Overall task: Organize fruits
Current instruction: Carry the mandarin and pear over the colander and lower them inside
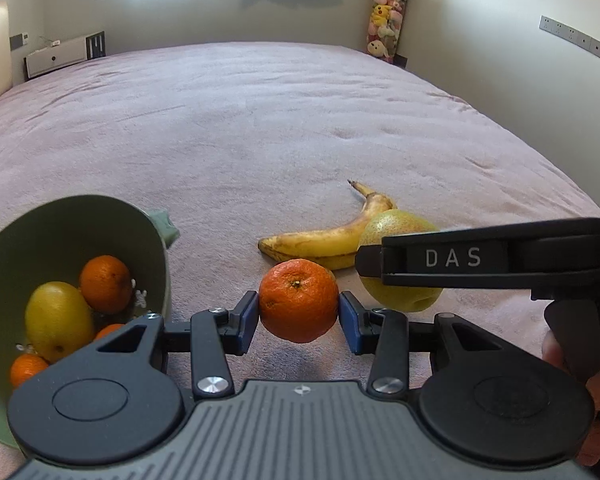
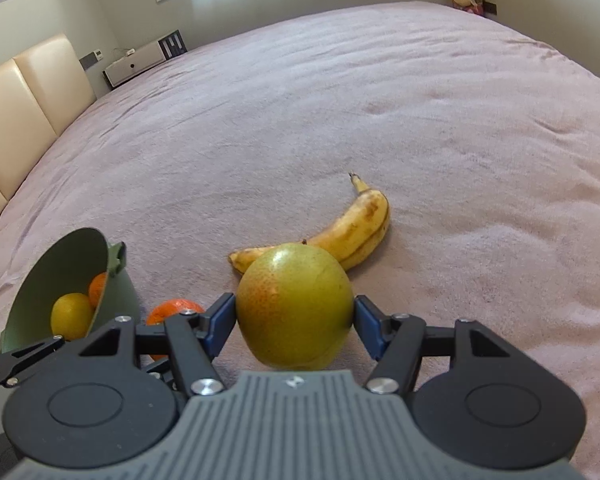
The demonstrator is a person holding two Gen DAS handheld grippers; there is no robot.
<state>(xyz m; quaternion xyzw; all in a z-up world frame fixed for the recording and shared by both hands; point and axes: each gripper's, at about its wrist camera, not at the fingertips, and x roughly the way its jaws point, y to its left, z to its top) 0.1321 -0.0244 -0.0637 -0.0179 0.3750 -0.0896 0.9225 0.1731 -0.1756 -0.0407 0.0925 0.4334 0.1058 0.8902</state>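
My left gripper (image 1: 299, 312) is shut on an orange mandarin (image 1: 298, 300), its blue pads pressing both sides, just above the pink bedcover. My right gripper (image 2: 295, 316) is shut on a yellow-green pear (image 2: 294, 306), also lifted a little. In the left wrist view the pear (image 1: 400, 296) and the right gripper's black body (image 1: 480, 258) sit to the right of the mandarin. A spotted banana (image 2: 356, 232) lies on the cover behind the pear. To the left stands a tilted green bowl (image 1: 112, 224) holding a lemon (image 1: 58, 320) and several mandarins (image 1: 106, 282).
The pink bedcover (image 1: 260, 120) stretches far back and to the right. A cream headboard (image 2: 28, 100) runs along the left. A white low unit (image 1: 56, 56) and a hanging column of plush toys (image 1: 388, 12) stand by the far wall. A person's fingers (image 1: 596, 384) show at the right edge.
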